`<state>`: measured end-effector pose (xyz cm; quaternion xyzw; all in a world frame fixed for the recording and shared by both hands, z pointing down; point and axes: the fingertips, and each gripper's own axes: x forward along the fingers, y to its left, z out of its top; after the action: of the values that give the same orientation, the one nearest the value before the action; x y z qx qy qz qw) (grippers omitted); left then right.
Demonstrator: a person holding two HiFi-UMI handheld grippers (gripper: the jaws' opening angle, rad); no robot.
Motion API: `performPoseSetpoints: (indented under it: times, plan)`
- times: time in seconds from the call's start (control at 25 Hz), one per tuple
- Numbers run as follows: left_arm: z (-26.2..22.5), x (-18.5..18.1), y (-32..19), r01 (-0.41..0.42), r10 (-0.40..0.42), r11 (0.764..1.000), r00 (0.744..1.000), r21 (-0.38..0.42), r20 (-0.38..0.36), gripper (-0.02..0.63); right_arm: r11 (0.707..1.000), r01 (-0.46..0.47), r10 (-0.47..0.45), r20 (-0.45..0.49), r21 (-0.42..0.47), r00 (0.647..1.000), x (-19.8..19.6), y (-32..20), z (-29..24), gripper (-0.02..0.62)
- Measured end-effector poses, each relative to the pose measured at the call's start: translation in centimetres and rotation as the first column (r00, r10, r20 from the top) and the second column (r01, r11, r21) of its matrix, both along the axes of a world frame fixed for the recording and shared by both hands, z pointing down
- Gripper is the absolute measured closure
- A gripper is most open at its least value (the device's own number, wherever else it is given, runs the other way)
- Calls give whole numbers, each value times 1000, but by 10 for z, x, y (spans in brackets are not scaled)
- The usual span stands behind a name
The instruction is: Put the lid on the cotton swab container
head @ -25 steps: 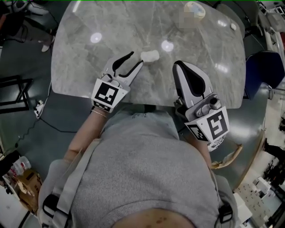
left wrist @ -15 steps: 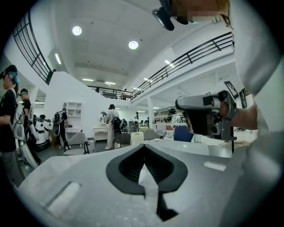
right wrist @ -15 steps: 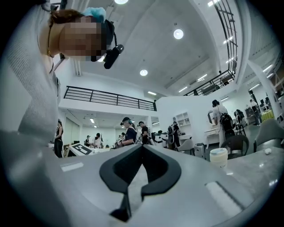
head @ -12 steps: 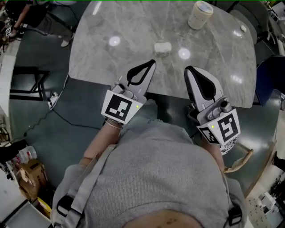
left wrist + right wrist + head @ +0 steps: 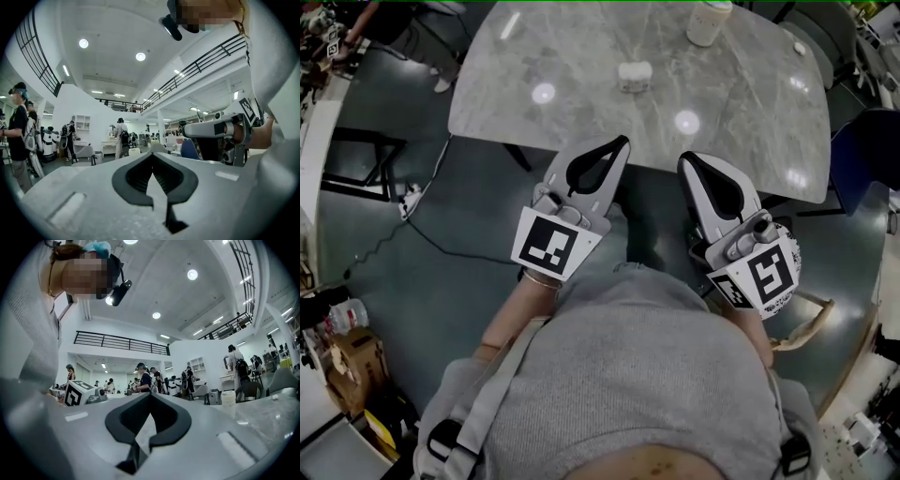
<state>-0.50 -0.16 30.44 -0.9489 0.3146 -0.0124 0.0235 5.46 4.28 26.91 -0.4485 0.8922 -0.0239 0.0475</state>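
At the near edge of the grey marble table [image 5: 581, 56], the left gripper [image 5: 622, 143] and right gripper [image 5: 686, 161] had jaws pressed together, empty, well apart from the small white cotton swab container [image 5: 635, 73] farther in, seemingly already lidded, leaving only a check.

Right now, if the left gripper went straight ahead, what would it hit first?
Likely nothing nearby: the left gripper points level over the table, seemingly above its top. Farther on, the tall cup lies roughly in line, but height is unclear.
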Motion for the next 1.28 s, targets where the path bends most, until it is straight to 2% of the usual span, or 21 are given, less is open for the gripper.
performPoseSetpoints:
  times: [0.24, 0.52, 0.88, 1.28]
  plan:
    - [-6, -5, 60, 15, -15, 1000, 1000, 15, -3, 606, 1000, 21, -21, -9, 3, 1000, -10, 57, -3, 592]
    - [-11, -4, 106, 44, -44, 999, 999, 26, 0, 606, 999, 37, -37, 2, 2, 999, -9, 99, -3, 594]
    - [-10, 3, 134, 60, -60, 998, 998, 36, 3, 606, 999, 40, -40, -32, 9, 999, -4, 126, 1, 594]
    - [-19, -8, 146, 70, -70, 996, 998, 46, -7, 606, 998, 49, -47, -58, 27, 997, -16, 139, -5, 594]
